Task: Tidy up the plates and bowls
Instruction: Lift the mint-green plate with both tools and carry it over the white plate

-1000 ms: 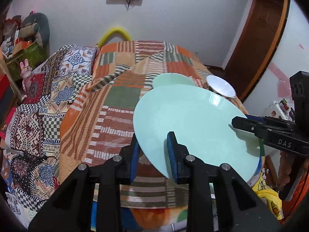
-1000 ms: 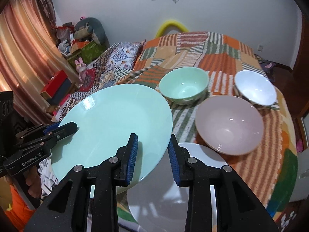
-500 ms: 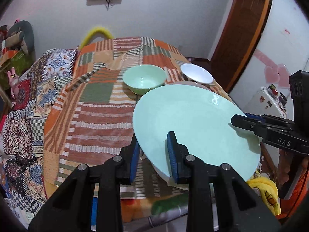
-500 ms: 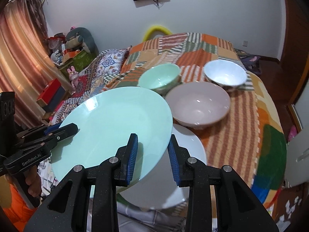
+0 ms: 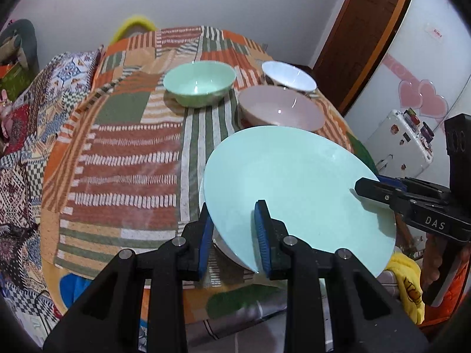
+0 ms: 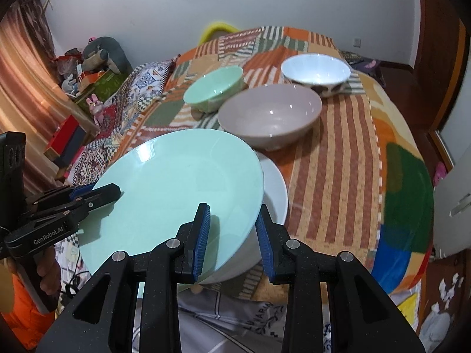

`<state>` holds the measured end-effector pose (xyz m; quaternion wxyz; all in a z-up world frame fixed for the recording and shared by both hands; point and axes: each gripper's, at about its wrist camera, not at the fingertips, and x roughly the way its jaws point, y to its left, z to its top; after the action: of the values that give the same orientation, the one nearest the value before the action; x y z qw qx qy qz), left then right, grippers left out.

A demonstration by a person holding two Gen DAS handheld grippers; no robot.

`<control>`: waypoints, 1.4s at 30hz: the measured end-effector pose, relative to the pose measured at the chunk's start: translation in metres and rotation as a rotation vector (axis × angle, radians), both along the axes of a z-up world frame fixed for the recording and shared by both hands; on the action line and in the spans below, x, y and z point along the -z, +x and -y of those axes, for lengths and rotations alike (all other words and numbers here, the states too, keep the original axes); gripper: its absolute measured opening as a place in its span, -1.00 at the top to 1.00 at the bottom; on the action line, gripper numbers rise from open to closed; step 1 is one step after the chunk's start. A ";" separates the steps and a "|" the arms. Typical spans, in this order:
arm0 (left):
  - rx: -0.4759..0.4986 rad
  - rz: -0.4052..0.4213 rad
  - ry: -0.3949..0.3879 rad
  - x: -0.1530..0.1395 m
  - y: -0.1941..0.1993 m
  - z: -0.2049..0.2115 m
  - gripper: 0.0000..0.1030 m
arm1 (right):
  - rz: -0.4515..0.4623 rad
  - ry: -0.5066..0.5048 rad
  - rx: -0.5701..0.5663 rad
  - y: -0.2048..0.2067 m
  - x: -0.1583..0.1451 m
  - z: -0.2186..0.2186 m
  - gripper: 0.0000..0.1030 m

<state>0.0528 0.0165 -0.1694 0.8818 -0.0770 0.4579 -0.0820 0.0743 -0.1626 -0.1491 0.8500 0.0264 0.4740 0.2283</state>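
Note:
A large mint-green plate (image 5: pixel 294 194) hangs tilted just above a white plate (image 6: pixel 275 194) at the table's near edge. My left gripper (image 5: pixel 234 232) is shut on the green plate's near-left rim. My right gripper (image 6: pixel 232 234) is shut on the opposite rim; in the left wrist view this right gripper (image 5: pixel 371 189) shows at the plate's right side. In the right wrist view the left gripper (image 6: pixel 100 194) pinches the left rim. Behind stand a pink bowl (image 6: pixel 270 117), a green bowl (image 6: pixel 215 88) and a white bowl (image 6: pixel 315 69). Most of the white plate is hidden.
A patchwork cloth (image 5: pixel 123 153) covers the round table. A patterned bed (image 5: pixel 20 158) lies to the left, with boxes and toys (image 6: pixel 94 76) beyond it. A white fridge (image 5: pixel 403 144) and a wooden door (image 5: pixel 362 35) stand to the right.
Both grippers carried the green plate rightward across the table and lower, bringing it over the white plate. The three bowls have come fully into the left wrist view.

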 end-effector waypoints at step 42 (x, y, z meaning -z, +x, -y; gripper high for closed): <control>-0.033 -0.151 -0.001 0.068 0.048 -0.010 0.44 | -0.112 -0.017 0.012 0.016 0.039 -0.005 0.44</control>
<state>0.1004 0.0261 -0.2371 0.8461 -0.0910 0.5217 -0.0615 0.0907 -0.1578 -0.1885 0.8239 0.0349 0.5223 0.2173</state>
